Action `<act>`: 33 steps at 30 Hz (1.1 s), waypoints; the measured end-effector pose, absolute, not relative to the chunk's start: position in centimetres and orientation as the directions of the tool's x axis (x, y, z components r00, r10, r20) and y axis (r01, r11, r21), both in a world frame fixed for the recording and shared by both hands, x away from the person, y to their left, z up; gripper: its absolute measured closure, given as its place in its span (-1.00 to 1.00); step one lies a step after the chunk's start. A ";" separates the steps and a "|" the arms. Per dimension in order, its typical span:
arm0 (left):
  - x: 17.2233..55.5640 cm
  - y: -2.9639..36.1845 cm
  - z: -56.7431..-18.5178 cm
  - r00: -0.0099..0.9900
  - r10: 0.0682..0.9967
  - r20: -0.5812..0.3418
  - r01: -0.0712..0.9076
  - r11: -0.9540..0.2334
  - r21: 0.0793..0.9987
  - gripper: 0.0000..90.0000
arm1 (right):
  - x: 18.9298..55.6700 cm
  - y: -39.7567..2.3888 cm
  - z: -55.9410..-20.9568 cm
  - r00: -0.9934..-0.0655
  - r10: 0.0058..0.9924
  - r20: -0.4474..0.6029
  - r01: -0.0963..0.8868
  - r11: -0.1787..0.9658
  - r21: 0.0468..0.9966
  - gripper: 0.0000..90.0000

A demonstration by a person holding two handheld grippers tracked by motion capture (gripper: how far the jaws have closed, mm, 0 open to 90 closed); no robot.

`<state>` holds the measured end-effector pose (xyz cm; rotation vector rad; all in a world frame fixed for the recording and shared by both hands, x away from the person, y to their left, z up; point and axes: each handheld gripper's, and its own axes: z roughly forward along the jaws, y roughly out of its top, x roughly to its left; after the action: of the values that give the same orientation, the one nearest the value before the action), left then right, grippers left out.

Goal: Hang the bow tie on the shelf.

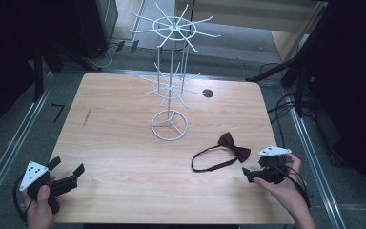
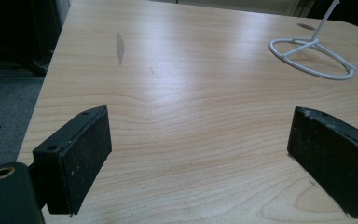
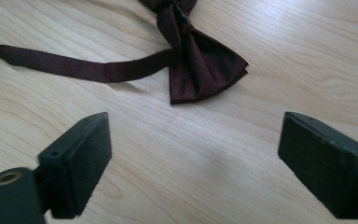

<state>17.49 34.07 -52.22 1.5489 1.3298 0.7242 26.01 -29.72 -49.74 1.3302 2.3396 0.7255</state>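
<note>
A dark maroon bow tie [image 1: 233, 147] lies flat on the wooden table [image 1: 124, 143] at the right, its thin strap looping out to the left. My right gripper [image 1: 253, 171] is just in front of it near the table's right front corner, open. In the right gripper view the bow tie [image 3: 196, 65] lies a short way beyond the right gripper [image 3: 193, 163], with bare wood between the jaws. My left gripper [image 1: 67, 166] is held at the front left corner, open and holding nothing; in its own view the left gripper [image 2: 198, 158] frames only tabletop.
A tall white wire rack [image 1: 170, 86] with two tiers of spokes stands at the table's middle back on a ring base [image 2: 312, 58]. A dark round hole [image 1: 208, 93] sits right of it. A dark smear [image 2: 120, 46] marks the left side. Black stands flank the table.
</note>
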 end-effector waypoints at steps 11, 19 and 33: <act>17.5 34.1 -52.2 0.239 0.962 -0.135 0.409 0.026 0.912 -0.85 | 28.0 -25.3 -48.9 -0.685 0.719 -0.118 0.647 0.675 0.355 -1.00; 17.5 34.1 -52.2 0.240 0.961 -0.138 0.408 0.029 0.913 -0.85 | 29.5 -22.8 -49.2 -0.710 0.681 -0.177 0.616 0.723 0.313 -1.00; 17.5 34.1 -52.2 0.245 0.960 -0.137 0.408 0.026 0.913 -0.85 | 32.4 -21.6 -49.3 -0.734 0.655 -0.180 0.601 0.749 0.280 -1.00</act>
<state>17.49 34.08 -52.23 1.5514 1.3229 0.7181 32.37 -21.59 -49.28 0.9834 2.6821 0.2949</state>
